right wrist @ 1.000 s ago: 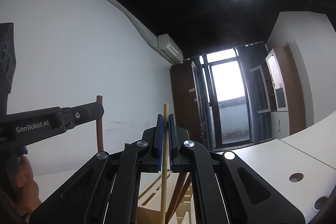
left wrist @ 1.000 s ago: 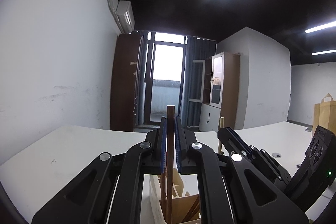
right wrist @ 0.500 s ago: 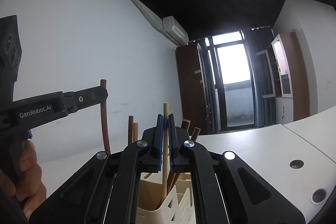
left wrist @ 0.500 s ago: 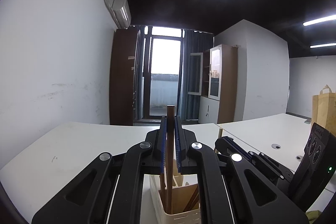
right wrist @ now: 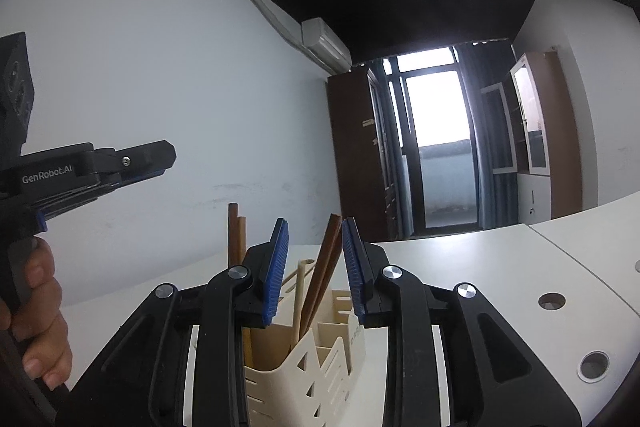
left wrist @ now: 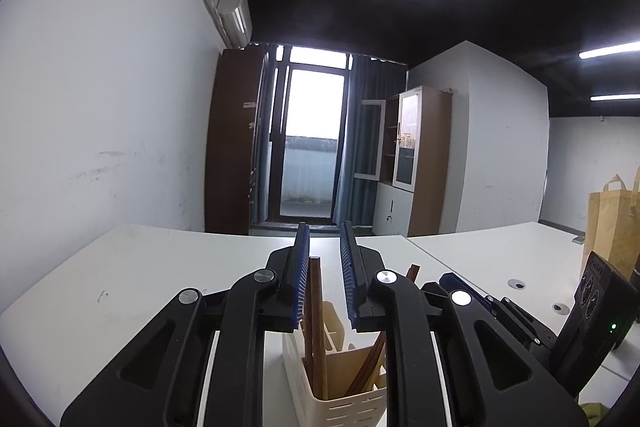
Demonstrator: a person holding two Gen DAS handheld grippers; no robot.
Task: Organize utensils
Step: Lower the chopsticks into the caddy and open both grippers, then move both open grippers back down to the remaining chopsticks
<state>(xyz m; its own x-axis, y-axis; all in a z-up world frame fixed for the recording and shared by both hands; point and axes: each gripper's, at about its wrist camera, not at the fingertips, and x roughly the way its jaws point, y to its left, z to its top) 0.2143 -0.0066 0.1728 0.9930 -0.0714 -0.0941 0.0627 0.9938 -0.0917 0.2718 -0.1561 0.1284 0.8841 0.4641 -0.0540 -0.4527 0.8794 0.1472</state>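
My left claw [left wrist: 324, 267] and right claw [right wrist: 312, 259] have just been opening, both slightly parted; released sticks [left wrist: 316, 327] stand upright in the holder [right wrist: 320, 359] directly below, so I lift straight up.

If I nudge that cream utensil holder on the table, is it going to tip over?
Possibly. The utensil holder looks like thin slotted plastic, so probably light. The chopsticks in it stand well above its rim and lean, which likely raises its balance point. On the smooth white table a low push would probably slide it rather than topple it.
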